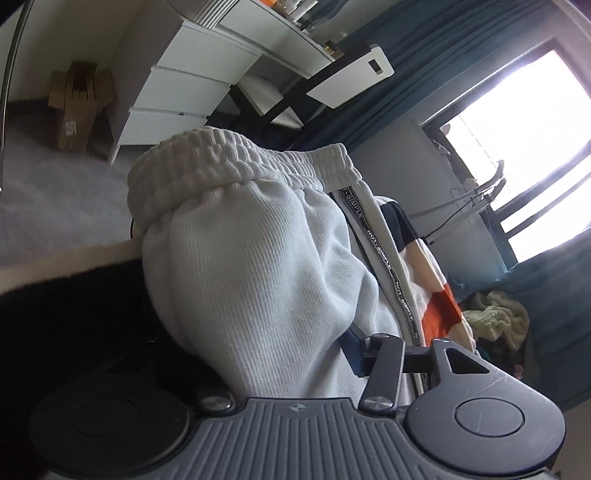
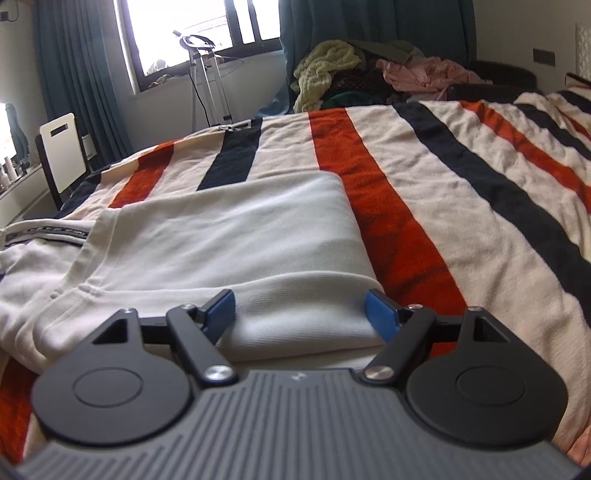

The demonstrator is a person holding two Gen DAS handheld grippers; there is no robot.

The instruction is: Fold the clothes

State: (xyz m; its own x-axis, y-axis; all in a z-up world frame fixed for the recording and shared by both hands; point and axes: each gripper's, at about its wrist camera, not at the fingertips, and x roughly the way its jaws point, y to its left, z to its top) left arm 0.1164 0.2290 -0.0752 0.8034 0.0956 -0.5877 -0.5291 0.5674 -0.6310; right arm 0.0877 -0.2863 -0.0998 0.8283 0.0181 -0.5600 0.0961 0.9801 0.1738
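Observation:
White sweatpants (image 2: 229,236) with a black lettered side stripe lie on the striped bed. In the right wrist view my right gripper (image 2: 300,314) is open, its blue pads (image 2: 380,314) on either side of a folded white edge at the near end. In the left wrist view the elastic waistband (image 1: 236,166) fills the frame, bunched up and lifted. My left gripper (image 1: 295,354) is mostly hidden by the cloth; only its right blue pad (image 1: 356,350) shows, pressed against the fabric. The jaws seem to be closed on the waistband end.
The bed carries a blanket (image 2: 461,177) striped orange, navy and cream. A pile of clothes (image 2: 369,74) lies at its far end. A white drawer unit (image 1: 177,92), a chair (image 1: 351,74) and a cardboard box (image 1: 77,107) stand on the floor. A window (image 2: 192,29) with teal curtains is behind.

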